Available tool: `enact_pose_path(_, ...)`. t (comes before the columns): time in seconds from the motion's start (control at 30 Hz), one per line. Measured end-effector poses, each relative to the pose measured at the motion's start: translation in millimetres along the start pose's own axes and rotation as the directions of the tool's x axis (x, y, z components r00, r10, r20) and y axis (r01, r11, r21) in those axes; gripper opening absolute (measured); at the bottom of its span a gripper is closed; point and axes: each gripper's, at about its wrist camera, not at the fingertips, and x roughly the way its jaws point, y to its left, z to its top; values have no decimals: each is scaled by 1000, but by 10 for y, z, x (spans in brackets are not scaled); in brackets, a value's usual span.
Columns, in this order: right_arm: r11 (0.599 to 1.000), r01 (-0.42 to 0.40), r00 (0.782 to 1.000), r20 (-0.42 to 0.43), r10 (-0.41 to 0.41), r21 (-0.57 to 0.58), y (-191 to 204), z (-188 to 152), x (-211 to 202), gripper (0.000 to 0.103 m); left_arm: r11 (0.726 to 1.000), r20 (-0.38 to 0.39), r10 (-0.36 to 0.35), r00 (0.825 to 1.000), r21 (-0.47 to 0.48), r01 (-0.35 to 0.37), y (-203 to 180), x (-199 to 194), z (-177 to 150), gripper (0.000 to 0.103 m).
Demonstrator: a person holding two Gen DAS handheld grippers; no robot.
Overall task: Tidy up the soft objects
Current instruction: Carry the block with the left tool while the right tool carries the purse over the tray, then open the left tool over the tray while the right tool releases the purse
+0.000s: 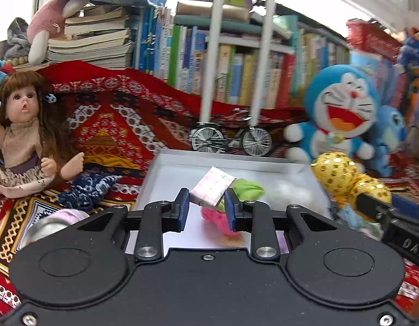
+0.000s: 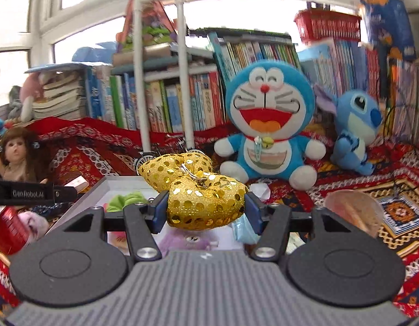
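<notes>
Your right gripper (image 2: 206,212) has its 2 pads pressed into the lower lobe of the gold sequined plush (image 2: 198,190), squeezing it above the near right corner of the grey tray (image 1: 263,164). Your left gripper (image 1: 206,206) holds a pale floral packet (image 1: 212,187) by one corner, tilted, over the tray's near end; whether the grip is firm you cannot tell. Below lie a green cloth (image 1: 248,188), a pink cloth (image 1: 217,217) and a white puff (image 1: 288,191). Lower each item onto bare tray floor, let go gently, and keep clear of the toy bicycle (image 1: 231,137).

Bright windows (image 2: 100,8) behind packed bookshelf (image 2: 182,103), red patterned rug (image 1: 114,125) below.
</notes>
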Motion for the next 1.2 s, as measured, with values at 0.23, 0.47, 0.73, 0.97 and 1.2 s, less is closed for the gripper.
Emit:
enact_pose_path(0.23,998,21,995,-98,-14,66,-142,183,506,62,992,-32,119,992,39,-117,-96,370,-67,26)
enact_pose_path(0.47,994,45,983,-181,-26,100,-185,237,913,63,989,-87,147,985,16,-146,-38,633,-151,26)
enact_pose_path(0.73,994,41,973,-229,-17,99,-133,130,1126,65,989,-120,145,982,52,-140,-56,796,-215,26)
enact_pose_path(0.97,989,17,972,-235,18,146,-175,86,1133,77,992,-144,121,982,62,-113,-67,837,-269,31)
enact_pose_path(1.2,985,-47,976,-203,81,167,-181,103,966,91,992,-97,103,990,78,-96,-111,647,-240,61)
